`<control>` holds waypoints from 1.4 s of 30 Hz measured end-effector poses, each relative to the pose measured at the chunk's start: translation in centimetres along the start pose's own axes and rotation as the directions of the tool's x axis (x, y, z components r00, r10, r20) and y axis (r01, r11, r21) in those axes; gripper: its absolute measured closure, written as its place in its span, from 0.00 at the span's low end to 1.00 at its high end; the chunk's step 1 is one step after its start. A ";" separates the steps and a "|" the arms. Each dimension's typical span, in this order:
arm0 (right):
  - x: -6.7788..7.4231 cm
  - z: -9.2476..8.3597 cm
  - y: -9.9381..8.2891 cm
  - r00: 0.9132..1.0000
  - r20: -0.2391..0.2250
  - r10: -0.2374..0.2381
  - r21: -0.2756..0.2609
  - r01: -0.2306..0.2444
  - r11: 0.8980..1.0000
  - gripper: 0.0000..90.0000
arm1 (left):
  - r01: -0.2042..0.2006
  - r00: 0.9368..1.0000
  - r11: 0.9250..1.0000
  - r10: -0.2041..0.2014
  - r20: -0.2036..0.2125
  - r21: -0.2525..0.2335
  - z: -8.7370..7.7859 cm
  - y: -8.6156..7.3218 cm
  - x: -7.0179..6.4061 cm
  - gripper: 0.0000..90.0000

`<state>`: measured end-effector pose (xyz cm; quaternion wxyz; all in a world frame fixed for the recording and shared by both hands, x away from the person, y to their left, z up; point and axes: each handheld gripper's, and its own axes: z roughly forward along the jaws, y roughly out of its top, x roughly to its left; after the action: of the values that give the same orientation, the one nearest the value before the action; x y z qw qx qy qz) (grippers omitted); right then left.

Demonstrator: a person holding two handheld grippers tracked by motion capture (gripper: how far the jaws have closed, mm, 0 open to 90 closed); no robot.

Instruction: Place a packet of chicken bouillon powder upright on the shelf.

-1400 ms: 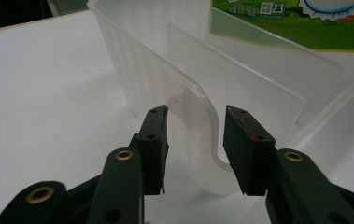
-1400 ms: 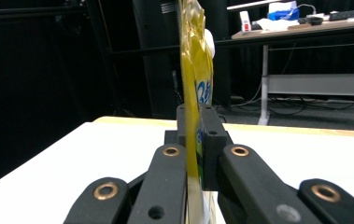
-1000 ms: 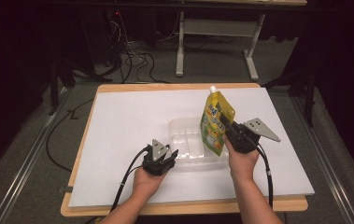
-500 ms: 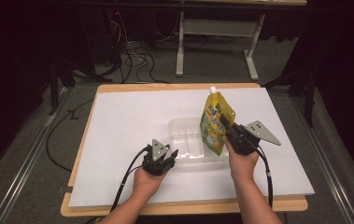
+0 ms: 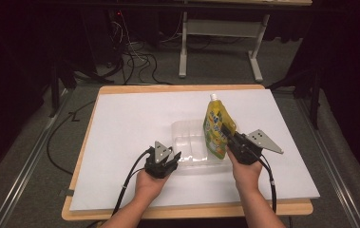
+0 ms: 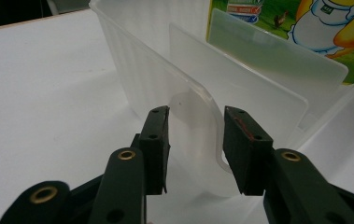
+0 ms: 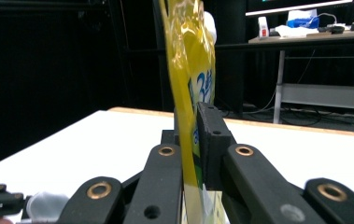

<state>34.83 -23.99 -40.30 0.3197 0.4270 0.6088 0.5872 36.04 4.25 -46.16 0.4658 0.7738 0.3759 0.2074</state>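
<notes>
One table (image 5: pixel 120 118) w/ a white top, wood edge showing round it. On it sat one clear plastic bin (image 5: pixel 187 135), divided into compartments; count of compartments hard to tell from above, though the left gripper view showed at least one inner divider (image 6: pixel 240 88).

One yellow spouted pouch (image 5: pixel 217 128), held upright at the bin's right end, white cap on top. Its bottom looked to be at or just inside the bin's right compartment, but whether it touched the floor of it couldn't be made out.

Two grippers. Right gripper (image 5: pixel 228 137): jaws clamped tight on the pouch (image 7: pixel 184 93) from both sides, approx. mid-body, film pinched flat between the pads. Left gripper (image 5: pixel 174 159): jaws parted a moderate way, straddling the bin's near corner rim (image 6: pixel 198 107), nothing squeezed yet; the wall sat between the pads (image 6: pixel 158 140) w/o clear contact.

Step in hand, as I judged it: putting the pouch into the bin, w/ the left side set to steady the bin. Placement seemed nearly there, not finished.

Next move prob. calls for: left jaws to close on the rim so the light bin can't slide, then right to lower the pouch straight down till it rests, then let go slowly. The pouch is soft and top-heavy, so it may flop over once freed; leaning it on a divider should help.
</notes>
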 end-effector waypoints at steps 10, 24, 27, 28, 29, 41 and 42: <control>0.2 -0.5 -0.7 1.000 -0.007 -0.027 0.038 0.027 0.999 0.98 | 0.004 1.000 1.000 -0.004 -0.001 -0.001 0.0 0.0 0.1 0.69; 0.2 -0.3 -0.5 0.999 -0.045 -0.027 0.076 0.030 0.997 0.73 | 0.007 1.000 1.000 -0.007 -0.001 -0.009 -0.1 0.1 0.2 0.62; 0.1 -0.3 -0.3 0.999 -0.042 -0.021 0.085 0.024 0.996 0.64 | 0.007 1.000 1.000 -0.007 0.002 -0.009 -0.2 0.2 0.3 0.59; 0.1 -0.2 -0.2 0.999 -0.044 -0.023 0.086 0.026 0.996 0.61 | 0.009 1.000 1.000 -0.009 0.001 -0.014 -0.3 0.2 0.3 0.58; 0.0 -0.2 -0.2 0.998 -0.048 -0.026 0.086 0.030 0.996 0.58 | 0.011 1.000 1.000 -0.011 0.005 -0.018 -0.3 0.2 0.3 0.56; 0.1 -2.5 0.2 0.990 -0.086 -0.110 0.105 0.119 0.987 0.28 | -0.015 0.998 0.999 0.017 0.059 -0.043 -3.8 1.0 1.8 0.43; 0.0 -3.1 0.2 0.991 -0.086 -0.105 0.102 0.113 0.988 0.28 | -0.022 0.998 0.999 0.025 0.052 -0.049 -4.4 1.1 2.2 0.43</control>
<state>32.11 -25.41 -39.75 0.3035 0.3857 0.6742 0.5520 34.89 8.08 -43.21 0.4916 0.7719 0.3491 0.2015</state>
